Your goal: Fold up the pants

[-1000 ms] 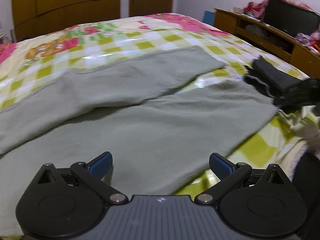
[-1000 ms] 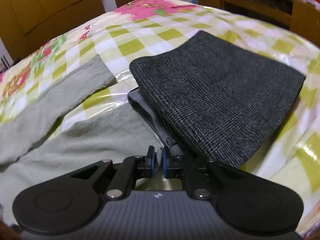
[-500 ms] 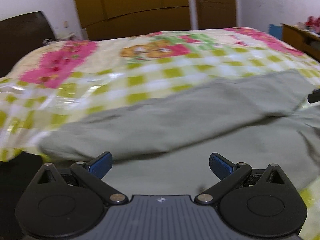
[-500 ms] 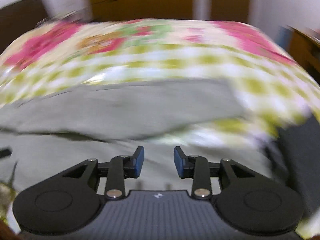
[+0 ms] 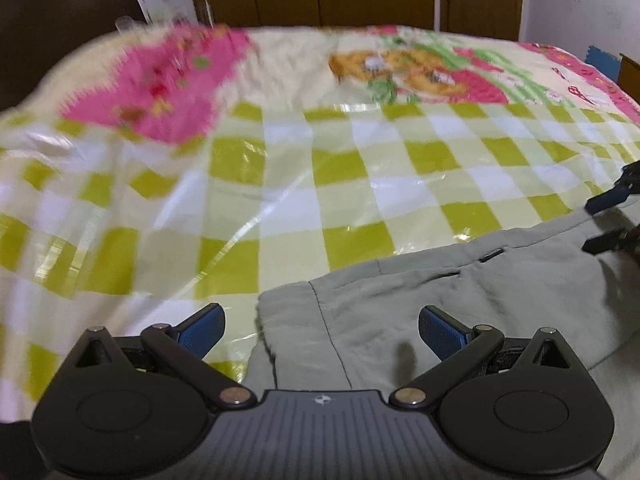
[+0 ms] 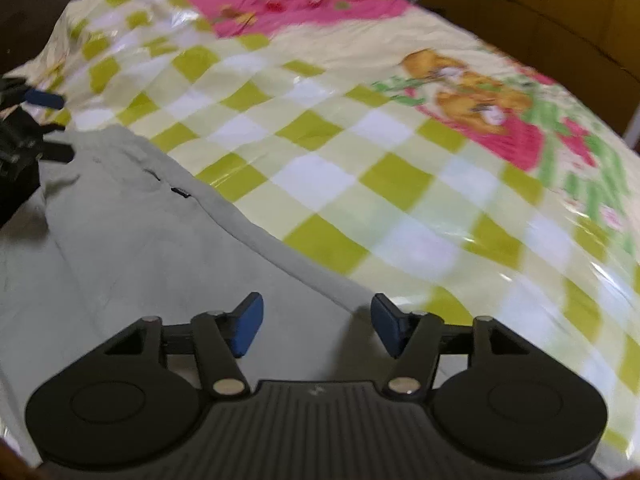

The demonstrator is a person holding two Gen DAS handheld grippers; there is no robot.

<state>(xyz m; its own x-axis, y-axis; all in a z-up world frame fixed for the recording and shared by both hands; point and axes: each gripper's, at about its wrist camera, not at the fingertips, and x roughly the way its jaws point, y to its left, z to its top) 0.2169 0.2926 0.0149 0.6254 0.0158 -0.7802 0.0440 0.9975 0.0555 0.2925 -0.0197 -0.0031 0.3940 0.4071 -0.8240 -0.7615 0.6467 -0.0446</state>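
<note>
We see the pants (image 5: 440,304), a pale grey-green pair in soft, matte cloth, lying flat on the bed. In the left wrist view a hemmed end with a stitched seam faces us, its corner slightly rumpled, and a small dark slit sits near the upper edge. In the right wrist view the pants (image 6: 152,248) spread across the lower left, their long straight edge running diagonally, with the same dark slit beside it.
</note>
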